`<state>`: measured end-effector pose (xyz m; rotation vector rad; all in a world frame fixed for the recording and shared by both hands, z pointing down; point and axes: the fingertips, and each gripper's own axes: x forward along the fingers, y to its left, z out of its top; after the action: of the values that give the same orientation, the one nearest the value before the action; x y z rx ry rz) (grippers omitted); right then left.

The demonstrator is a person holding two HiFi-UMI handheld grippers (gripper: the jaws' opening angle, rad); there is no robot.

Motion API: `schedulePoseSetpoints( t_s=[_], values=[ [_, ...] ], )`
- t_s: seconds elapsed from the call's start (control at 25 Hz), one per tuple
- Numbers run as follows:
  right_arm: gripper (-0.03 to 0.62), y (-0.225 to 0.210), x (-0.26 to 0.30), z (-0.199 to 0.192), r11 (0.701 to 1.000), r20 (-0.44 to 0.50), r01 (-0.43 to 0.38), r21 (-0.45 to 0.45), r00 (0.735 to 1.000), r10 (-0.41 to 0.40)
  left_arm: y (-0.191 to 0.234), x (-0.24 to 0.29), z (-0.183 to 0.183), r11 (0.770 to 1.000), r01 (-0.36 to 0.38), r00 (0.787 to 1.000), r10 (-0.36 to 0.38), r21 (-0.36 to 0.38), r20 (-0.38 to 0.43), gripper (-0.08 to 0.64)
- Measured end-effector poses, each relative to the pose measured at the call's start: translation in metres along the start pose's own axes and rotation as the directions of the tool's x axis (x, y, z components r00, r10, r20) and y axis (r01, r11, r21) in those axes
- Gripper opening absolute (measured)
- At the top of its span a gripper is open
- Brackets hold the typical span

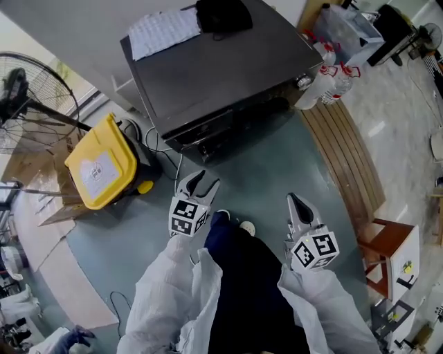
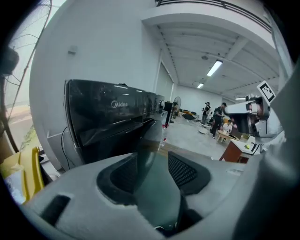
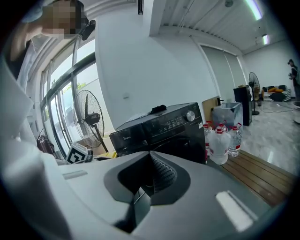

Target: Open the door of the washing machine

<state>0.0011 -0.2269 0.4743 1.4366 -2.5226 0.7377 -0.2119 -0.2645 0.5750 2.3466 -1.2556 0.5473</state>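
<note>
The person in white sleeves is standing on the grey-green floor (image 1: 277, 173) facing the black washing machine (image 1: 221, 76), holding both claws out in front and pointing them at its front. The left claw (image 1: 198, 182) is standing open, jaws spread wide with nothing between them; only the floor and the machine's dark front are showing through the gap. The right claw (image 1: 297, 205) is sitting closed, its two jaws meeting at the tips and holding nothing. Neither claw is touching the machine; both are hanging well short of it.

The washing machine door (image 3: 185, 140) is sitting in the front face below the control panel and appears to be lying flush and shut. On the machine's top, a sheet of paper (image 1: 165, 31) is lying at the far left corner and a black bundle (image 1: 223, 15) is resting just beside it along the far edge. A yellow bin (image 1: 104, 162) is leaning by the machine's left side, and water bottles (image 1: 325, 83) are standing at its right front corner, beside a wooden platform (image 1: 349, 155).
</note>
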Motion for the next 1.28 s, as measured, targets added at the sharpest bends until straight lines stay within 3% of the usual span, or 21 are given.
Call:
schedulePoseSetpoints(
  t_s=[0.2,0.52,0.64,0.84,1.28],
  values=[
    [0.009,0.002,0.041,-0.011,0.999,-0.027,0.015,0.03,1.0,-0.014,0.042,0.045,-0.028,0.999,-0.048,0.997,0.048,0.007,-0.059,0.193],
    [0.009,-0.011,0.081,-0.042,0.999,-0.101,0.023,0.046,0.995,-0.019,0.071,0.108,-0.06,0.996,-0.073,0.989,0.077,0.041,-0.126,0.193],
    [0.009,-0.019,0.086,-0.053,0.998,-0.125,0.035,0.052,0.992,-0.028,0.075,0.123,-0.073,0.998,-0.049,0.986,0.056,0.048,-0.157,0.193],
    [0.009,-0.025,0.082,-0.062,0.995,-0.134,0.066,0.07,0.989,-0.056,0.077,0.134,-0.083,0.995,-0.014,0.982,0.033,0.103,-0.184,0.178],
    [0.009,-0.017,0.074,-0.062,0.991,-0.118,0.091,0.101,0.99,-0.079,0.084,0.133,-0.083,0.992,-0.056,0.979,0.077,0.117,-0.188,0.088]
  ],
)
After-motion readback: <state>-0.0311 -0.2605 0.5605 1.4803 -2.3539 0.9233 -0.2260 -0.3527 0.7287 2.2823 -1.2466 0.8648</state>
